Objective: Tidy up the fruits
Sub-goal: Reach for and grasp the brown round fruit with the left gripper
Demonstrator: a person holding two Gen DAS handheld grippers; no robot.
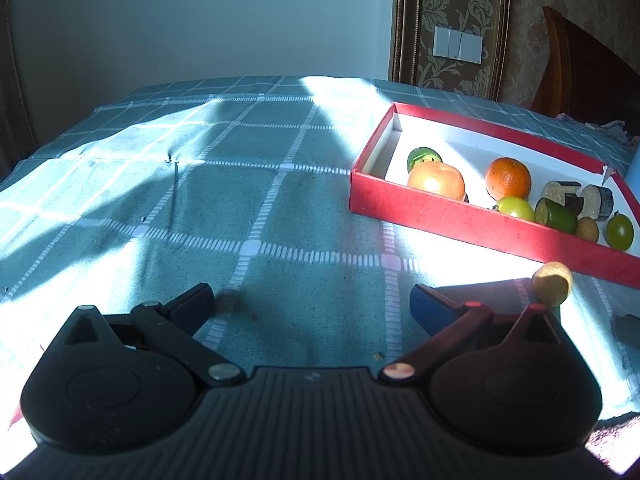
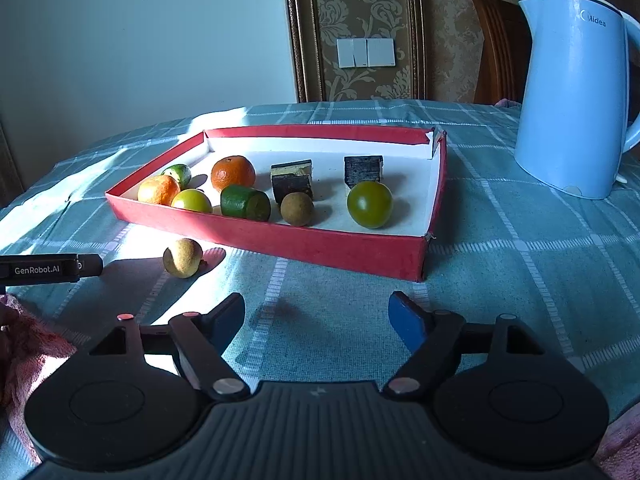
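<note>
Right hand-held gripper [image 2: 316, 316]: sitting at the bottom centre of the right wrist view, jaws standing released, nothing lying between the pads, only the checked cloth of the counter [image 2: 520, 264] showing in the gap.

Left hand-held gripper [image 1: 314, 304]: jaws likewise spread wide and holding nothing; its body is showing as a dark bar at the left edge of the right wrist view.

Loose fruit [image 2: 183, 258]: a small tan round fruit is lying on the cloth, outside the box and just in front of its near wall. From the right hand-held gripper it is lying up and to the left of the gap; in the left wrist view [image 1: 552, 284] it is lying just right of the right-hand finger. Roughly round, so no long axis is constraining the grasp.

Nearer hand: judging by both views, the left one is sitting closer, though the fruit is off to its side.

Red box [image 2: 280, 242]: beyond the loose fruit, already holding two oranges, green and yellow-green fruits, a brown round one and dark blocks.

Kettle [image 2: 576, 92]: standing upper right, well apart from the box.

Next move, judged: swinging toward the loose fruit, then closing.
</note>
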